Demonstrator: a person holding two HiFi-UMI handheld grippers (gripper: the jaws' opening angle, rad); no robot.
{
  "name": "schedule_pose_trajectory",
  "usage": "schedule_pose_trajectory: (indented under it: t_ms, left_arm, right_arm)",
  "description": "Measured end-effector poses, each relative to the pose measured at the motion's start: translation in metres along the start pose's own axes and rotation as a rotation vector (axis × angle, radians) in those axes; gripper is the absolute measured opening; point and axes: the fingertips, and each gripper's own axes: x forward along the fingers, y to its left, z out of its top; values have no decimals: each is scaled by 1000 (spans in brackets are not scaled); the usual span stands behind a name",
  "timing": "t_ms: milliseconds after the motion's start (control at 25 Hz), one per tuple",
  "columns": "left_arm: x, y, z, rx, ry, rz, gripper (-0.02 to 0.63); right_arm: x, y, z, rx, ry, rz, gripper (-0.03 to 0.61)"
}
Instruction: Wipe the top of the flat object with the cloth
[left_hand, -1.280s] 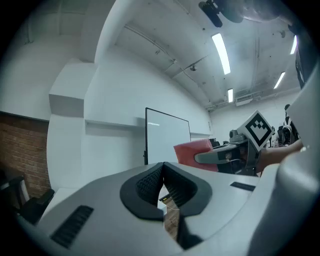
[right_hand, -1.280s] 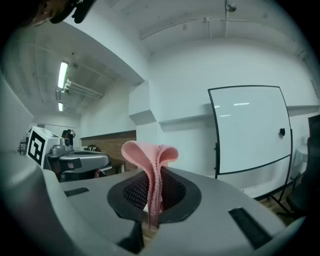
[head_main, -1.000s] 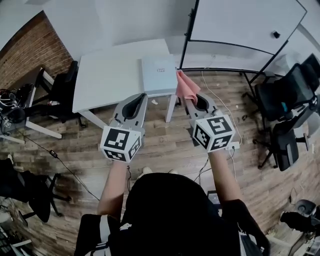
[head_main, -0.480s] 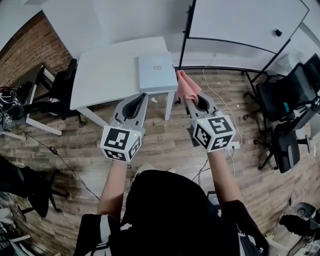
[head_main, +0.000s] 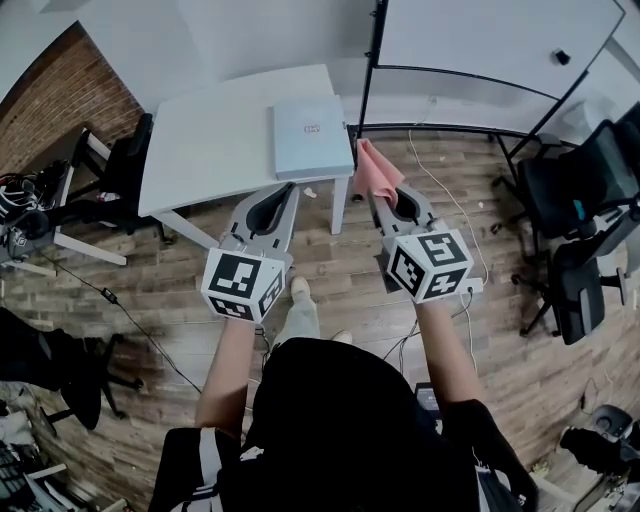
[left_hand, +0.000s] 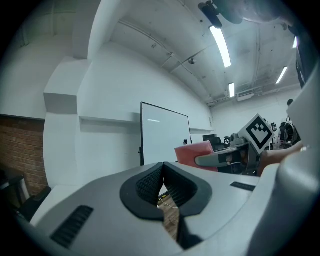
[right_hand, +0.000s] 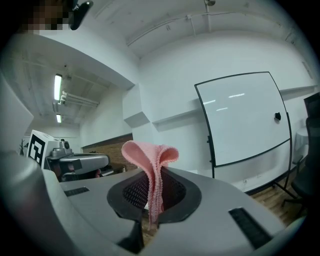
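A flat pale blue-grey box (head_main: 311, 138) lies on the right end of a white table (head_main: 215, 140). A pink cloth (head_main: 375, 172) stands folded between the jaws of my right gripper (head_main: 378, 192), which is shut on it; in the right gripper view the cloth (right_hand: 151, 167) rises out of the closed pads. My left gripper (head_main: 278, 192) is shut with nothing in it, its tip just short of the table's near edge. Both grippers point level toward the table. In the left gripper view the cloth (left_hand: 195, 153) and the right gripper show at the right.
A whiteboard on a black frame (head_main: 480, 50) stands right of the table. Black office chairs (head_main: 580, 200) crowd the right side, another chair (head_main: 120, 180) sits left of the table. Cables (head_main: 440, 215) trail over the wooden floor. A brick wall (head_main: 60, 100) is at the far left.
The person has stepped nearer: table and box have slid down and closer in the head view. A foot now shows below the grippers. Both grippers keep their states.
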Motion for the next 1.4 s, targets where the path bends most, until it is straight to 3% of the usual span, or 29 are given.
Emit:
schedule_pose_trajectory:
  t_ms: [720, 1400]
  left_arm:
    - [81, 72, -1, -4, -5, -4, 12]
    - [161, 222, -2, -32, -6, -33, 12]
  right_arm:
    - [98, -38, 16, 3, 21, 11, 46]
    - [260, -52, 48, -11, 58, -22, 46]
